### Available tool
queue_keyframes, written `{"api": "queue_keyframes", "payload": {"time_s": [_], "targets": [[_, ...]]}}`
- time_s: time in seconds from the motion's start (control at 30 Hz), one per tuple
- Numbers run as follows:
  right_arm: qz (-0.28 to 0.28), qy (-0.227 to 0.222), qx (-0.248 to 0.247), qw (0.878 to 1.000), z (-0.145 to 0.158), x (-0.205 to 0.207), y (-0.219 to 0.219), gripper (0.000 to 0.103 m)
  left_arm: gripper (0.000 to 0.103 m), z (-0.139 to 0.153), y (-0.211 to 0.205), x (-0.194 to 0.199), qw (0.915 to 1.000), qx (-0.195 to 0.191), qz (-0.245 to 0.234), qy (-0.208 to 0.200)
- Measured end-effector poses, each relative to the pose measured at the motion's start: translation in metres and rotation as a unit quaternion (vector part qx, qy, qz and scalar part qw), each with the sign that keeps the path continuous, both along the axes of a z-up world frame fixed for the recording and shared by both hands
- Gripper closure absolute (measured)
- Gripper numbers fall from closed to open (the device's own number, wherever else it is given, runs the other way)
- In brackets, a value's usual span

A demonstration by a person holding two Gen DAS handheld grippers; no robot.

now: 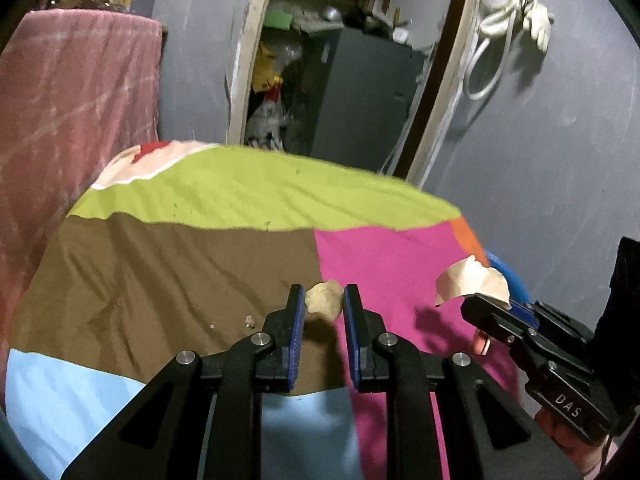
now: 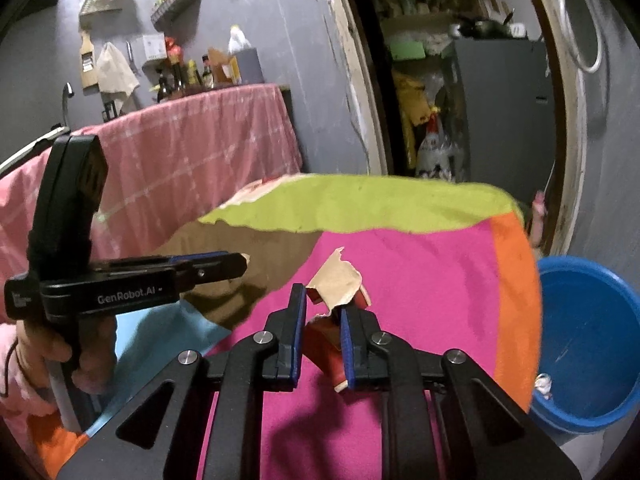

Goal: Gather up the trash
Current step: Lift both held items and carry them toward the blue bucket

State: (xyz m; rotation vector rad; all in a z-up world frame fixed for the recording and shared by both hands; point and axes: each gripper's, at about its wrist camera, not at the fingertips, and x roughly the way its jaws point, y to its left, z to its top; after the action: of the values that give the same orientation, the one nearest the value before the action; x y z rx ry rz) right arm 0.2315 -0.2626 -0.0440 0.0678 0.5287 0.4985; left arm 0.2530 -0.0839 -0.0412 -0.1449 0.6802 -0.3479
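My left gripper is shut on a small crumpled beige paper ball, held just above the patchwork cloth on the table. In the right wrist view this gripper shows side-on at the left, in a person's hand. My right gripper is shut on a torn scrap of beige and red cardboard, over the pink patch. From the left wrist view the right gripper sits at the right with the scrap sticking up from its tips.
A blue basin stands below the table's right edge, with a bit of white litter inside. Small crumbs lie on the brown patch. A pink-draped counter is behind on the left. An open doorway with a grey cabinet lies beyond.
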Motion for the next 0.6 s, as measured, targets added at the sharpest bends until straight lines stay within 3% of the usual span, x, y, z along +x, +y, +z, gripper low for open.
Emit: {"api": "queue_keyframes", "payload": {"time_s": [0.33,0.6], "targets": [[-0.032,-0.129,-0.002,0.991,0.051,-0.032,-0.007,0.089,0.087,0.044,-0.009,-0.031,0.9939,-0.029,0.025,-0.104],[-0.068,-0.219,-0.009,0.973,0.093,-0.052,-0.025,0.089,0.087,0.087,-0.033,-0.057,0.9771,-0.045,0.031,-0.206]]}}
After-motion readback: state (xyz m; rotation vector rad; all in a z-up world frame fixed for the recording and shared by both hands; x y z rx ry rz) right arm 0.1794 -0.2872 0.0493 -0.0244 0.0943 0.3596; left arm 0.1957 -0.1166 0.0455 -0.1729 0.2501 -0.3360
